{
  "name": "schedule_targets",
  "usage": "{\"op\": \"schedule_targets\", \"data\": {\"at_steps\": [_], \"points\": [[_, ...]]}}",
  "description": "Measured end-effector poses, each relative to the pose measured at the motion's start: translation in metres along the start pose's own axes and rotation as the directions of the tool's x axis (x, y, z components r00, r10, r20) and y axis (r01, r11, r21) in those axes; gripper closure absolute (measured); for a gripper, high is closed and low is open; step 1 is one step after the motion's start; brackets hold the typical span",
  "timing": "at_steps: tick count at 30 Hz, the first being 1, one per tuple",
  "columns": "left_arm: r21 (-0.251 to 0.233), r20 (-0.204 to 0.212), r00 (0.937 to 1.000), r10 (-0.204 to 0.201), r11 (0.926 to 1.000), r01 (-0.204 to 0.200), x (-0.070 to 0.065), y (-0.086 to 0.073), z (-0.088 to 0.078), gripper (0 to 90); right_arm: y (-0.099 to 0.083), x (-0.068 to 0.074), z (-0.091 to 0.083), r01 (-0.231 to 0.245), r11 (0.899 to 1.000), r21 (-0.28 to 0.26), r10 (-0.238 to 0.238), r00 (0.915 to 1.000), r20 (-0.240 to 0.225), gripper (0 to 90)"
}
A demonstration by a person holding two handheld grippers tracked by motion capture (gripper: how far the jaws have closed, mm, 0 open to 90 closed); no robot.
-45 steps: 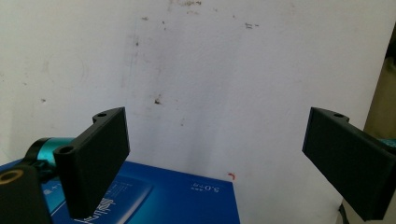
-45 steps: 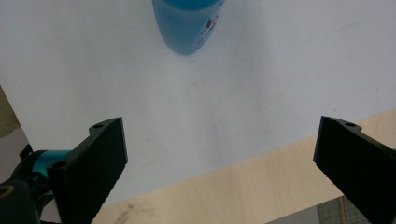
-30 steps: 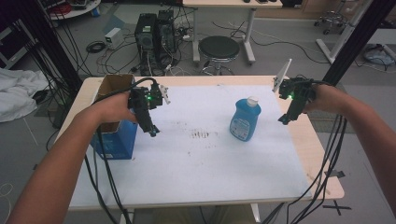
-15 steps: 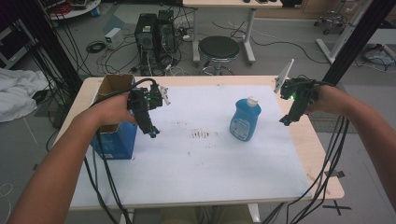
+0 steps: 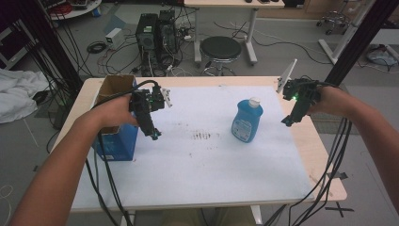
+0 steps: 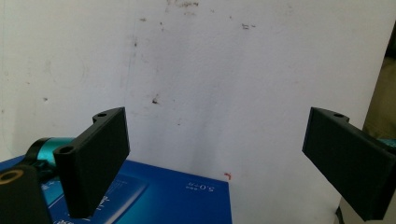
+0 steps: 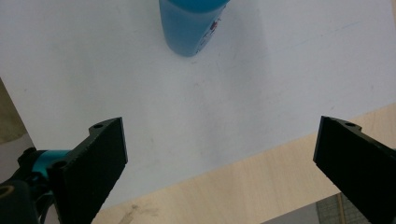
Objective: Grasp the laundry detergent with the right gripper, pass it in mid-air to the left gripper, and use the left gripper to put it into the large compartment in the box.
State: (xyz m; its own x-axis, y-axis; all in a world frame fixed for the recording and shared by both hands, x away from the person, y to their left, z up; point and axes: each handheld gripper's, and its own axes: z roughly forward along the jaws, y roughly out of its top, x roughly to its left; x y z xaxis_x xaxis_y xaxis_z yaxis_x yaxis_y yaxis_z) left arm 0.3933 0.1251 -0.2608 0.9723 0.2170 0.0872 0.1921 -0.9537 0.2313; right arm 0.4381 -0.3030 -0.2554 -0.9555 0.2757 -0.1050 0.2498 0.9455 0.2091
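- Blue bottle [image 5: 246, 121] with a white cap stands upright on the white sheet [image 5: 202, 155] that covers most of the tabletop [image 5: 324, 155], right of the sheet's middle and toward its far half; it stands where it stood in the earlier pictures. In the right gripper view its blue body [image 7: 191, 23] shows at the top edge, ahead of the jaws and well apart from them.
- White sheet carries a patch of dark smudges [image 5: 203, 136] near its middle, between the two hands, unchanged from before.
- Blue box [image 5: 115, 141] with an open brown cardboard top sits at the left edge of the tabletop, just beside the left forearm; its blue printed face [image 6: 154, 198] lies under the jaws in the left gripper view. It has not shifted.
- Left gripper [image 5: 154, 135] hangs over the sheet just right of the box, pointing down, jaws spread wide with nothing between them, as the left gripper view [image 6: 215, 154] shows. It stays close to its place of a second ago.
- Right gripper [image 5: 287, 121] hovers above the right edge of the sheet, near the bottle but apart from it, tilted down toward the tabletop. Its jaws stand wide apart and empty [image 7: 219, 158]. Compared with a second ago it has barely moved.
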Motion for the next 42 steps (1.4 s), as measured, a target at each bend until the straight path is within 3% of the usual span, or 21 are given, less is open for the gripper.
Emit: {"op": "schedule_targets", "data": {"at_steps": [11, 18, 24, 30, 42], "points": [[-0.003, 0.004, 1.0, 0.008, 1.0, -0.008, 0.003, 0.002, 0.004, 7.4, 0.002, 0.002, 0.002, -0.01, 1.0, -0.011, 0.01, 0.9999, 0.002, 1.8], [-0.002, 0.002, 1.0, 0.003, 1.0, -0.003, 0.005, 0.002, 0.005, 7.4, -0.002, 0.001, 0.003, -0.035, 0.998, -0.059, 0.034, 0.9993, -0.015, 1.8], [-0.005, 0.002, 1.0, 0.001, 1.0, -0.001, 0.005, 0.002, 0.004, 7.4, -0.004, 0.0, 0.008, -0.094, 0.989, -0.116, 0.091, 0.9954, -0.029, 1.8], [-0.007, -0.001, 1.0, 0.0, 1.0, 0.0, 0.005, 0.0, 0.003, 7.4, -0.006, 0.001, 0.015, -0.148, 0.973, -0.178, 0.141, 0.9885, -0.055, 1.9], [-0.013, -0.003, 1.0, 0.003, 0.9999, -0.003, 0.005, 0.001, 0.004, 7.4, -0.011, 0.008, 0.024, -0.227, 0.951, -0.21, 0.218, 0.9739, -0.064, 1.8]]}}
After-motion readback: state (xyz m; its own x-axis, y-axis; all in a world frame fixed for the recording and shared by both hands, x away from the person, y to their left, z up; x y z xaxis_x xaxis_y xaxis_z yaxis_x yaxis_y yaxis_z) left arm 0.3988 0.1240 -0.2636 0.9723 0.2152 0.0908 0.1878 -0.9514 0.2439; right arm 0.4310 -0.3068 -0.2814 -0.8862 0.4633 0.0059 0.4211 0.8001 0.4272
